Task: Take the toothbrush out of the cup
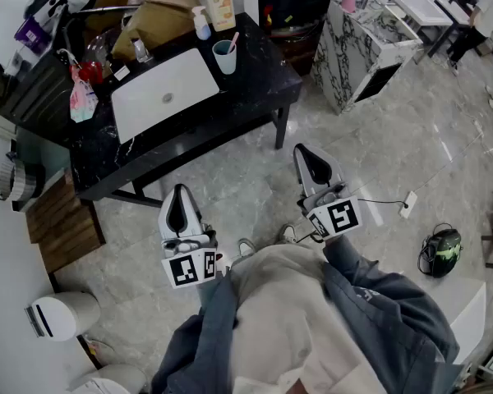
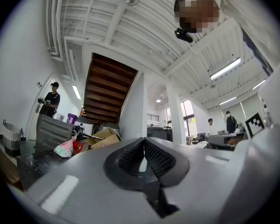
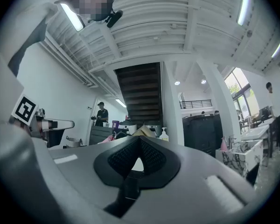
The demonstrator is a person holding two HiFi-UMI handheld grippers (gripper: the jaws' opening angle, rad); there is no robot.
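In the head view a pale blue cup (image 1: pixel 224 57) stands near the far edge of a black table (image 1: pixel 255 89), with a pink toothbrush (image 1: pixel 232 41) sticking out of it. Both grippers are held low over the floor, well short of the table. My left gripper (image 1: pixel 179 192) is shut and empty, its ribbed pads (image 2: pixel 155 157) meeting at the tips. My right gripper (image 1: pixel 307 151) is also shut with nothing in it, its pads (image 3: pixel 150 155) touching at the front. Neither gripper view shows the cup.
A white closed laptop (image 1: pixel 164 93) lies left of the cup. A soap bottle (image 1: pixel 220 5), a small spray bottle (image 1: pixel 200 23), a cardboard box (image 1: pixel 152 11) and a pink bag (image 1: pixel 82 101) crowd the table's back. A marble cabinet (image 1: pixel 357 43) stands right; a white bin (image 1: pixel 62 314) sits at the lower left.
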